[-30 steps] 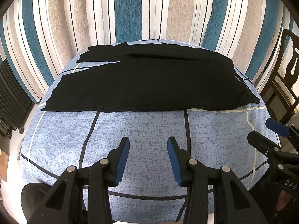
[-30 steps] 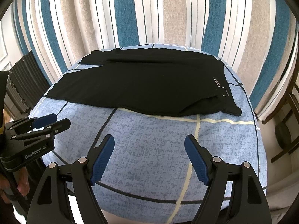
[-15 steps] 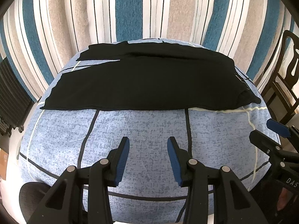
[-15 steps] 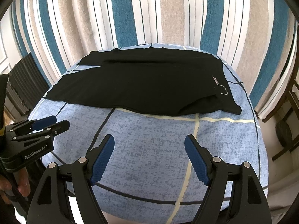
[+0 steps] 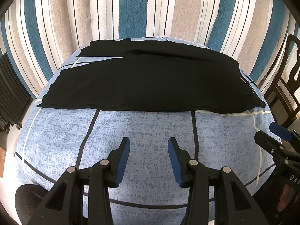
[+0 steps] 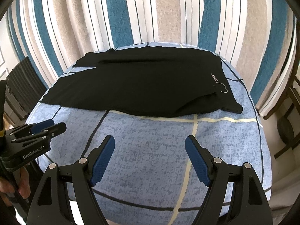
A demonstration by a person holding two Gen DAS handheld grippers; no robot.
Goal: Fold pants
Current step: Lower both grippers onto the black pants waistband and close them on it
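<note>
Black pants (image 5: 150,82) lie flat across the far half of a blue patterned surface (image 5: 146,131), waistband to the right, legs to the left. They also show in the right wrist view (image 6: 142,86), with a small white label near the waistband. My left gripper (image 5: 149,146) is open and empty, above the bare cloth in front of the pants. My right gripper (image 6: 150,146) is open wider and empty, also short of the pants. Each gripper shows at the edge of the other's view: the right one (image 5: 277,136), the left one (image 6: 46,126).
A striped blue, beige and white curtain (image 5: 150,9) hangs behind the surface. A dark wooden chair (image 5: 286,86) stands to the right. A dark radiator (image 6: 20,86) is at the left. A black round seat (image 5: 28,196) sits low at the left.
Both grippers have moved slightly forward toward the pants. Their jaws stay open and the pants have not moved.
</note>
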